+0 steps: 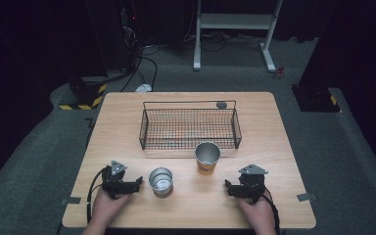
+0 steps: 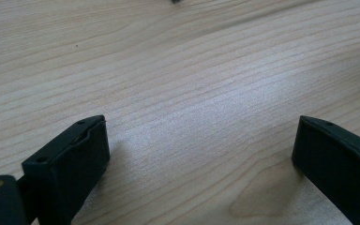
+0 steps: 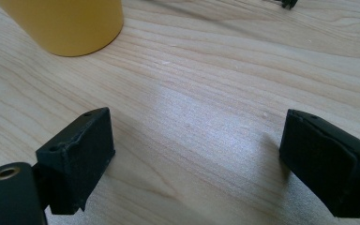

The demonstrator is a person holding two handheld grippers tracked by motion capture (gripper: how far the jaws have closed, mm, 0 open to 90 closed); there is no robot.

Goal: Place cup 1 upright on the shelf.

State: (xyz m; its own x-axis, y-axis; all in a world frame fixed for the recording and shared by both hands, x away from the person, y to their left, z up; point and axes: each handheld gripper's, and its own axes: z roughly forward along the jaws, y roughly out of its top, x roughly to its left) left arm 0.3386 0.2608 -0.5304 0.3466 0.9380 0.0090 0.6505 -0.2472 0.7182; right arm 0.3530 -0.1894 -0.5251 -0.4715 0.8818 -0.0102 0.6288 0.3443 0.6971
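A shiny metal cup (image 1: 161, 181) stands upright near the table's front, just right of my left gripper (image 1: 136, 183). An orange cup (image 1: 207, 158) with a silvery inside stands upright behind and to its right, close to the front of a black wire basket (image 1: 190, 128). In the right gripper view the orange cup (image 3: 70, 23) rises at the upper left. My right gripper (image 1: 228, 187) rests at the front right and points left. In its own view my left gripper (image 2: 201, 145) is open over bare wood. My right gripper (image 3: 197, 150) is open too, with nothing between its jaws.
The wooden table (image 1: 127, 122) sits on grey carpet. A small grey round thing (image 1: 221, 104) lies at the basket's back rim. Beyond the table are a white frame stand (image 1: 235, 29), cables and black-and-yellow striped blocks (image 1: 85, 95). Bare wood lies left and right of the basket.
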